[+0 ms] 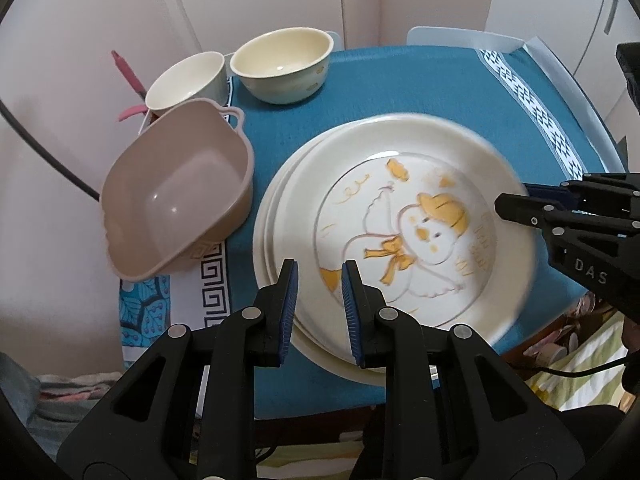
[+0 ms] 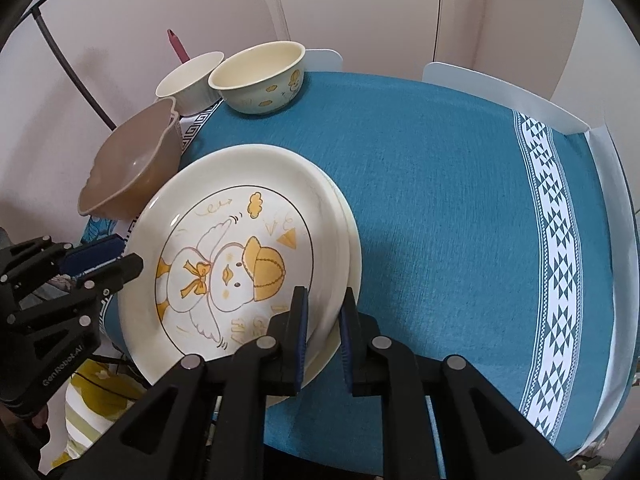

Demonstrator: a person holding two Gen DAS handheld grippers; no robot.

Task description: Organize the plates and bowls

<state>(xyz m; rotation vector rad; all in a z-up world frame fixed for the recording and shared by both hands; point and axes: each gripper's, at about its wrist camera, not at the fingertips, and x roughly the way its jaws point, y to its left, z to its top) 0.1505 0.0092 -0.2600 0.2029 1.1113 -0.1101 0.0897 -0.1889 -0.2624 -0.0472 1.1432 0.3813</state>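
A cream plate with a yellow duck drawing [image 1: 400, 148] [image 2: 240, 168] tops a stack of plain cream plates [image 1: 267, 216] [image 2: 355, 248] on the blue tablecloth [image 1: 400, 88] [image 2: 440, 200]. My left gripper [image 1: 318, 282] [image 2: 128, 258] is shut on the duck plate's left rim. On the opposite rim my right gripper [image 2: 323, 306] [image 1: 510, 204] is shut too. The plate looks blurred in the left wrist view. Behind it stand a cream duck-print bowl [image 1: 282, 64] [image 2: 258, 76], a white ribbed bowl [image 1: 186, 80] [image 2: 190, 80] and a tilted tan plastic bowl [image 1: 176, 196] [image 2: 132, 172].
A pink utensil [image 1: 126, 72] [image 2: 178, 46] sticks up behind the white bowl. White chair backs [image 1: 468, 36] [image 2: 500, 92] stand at the table's far edge, with a door and wall beyond. The cloth's white patterned border [image 2: 556, 260] runs along the right.
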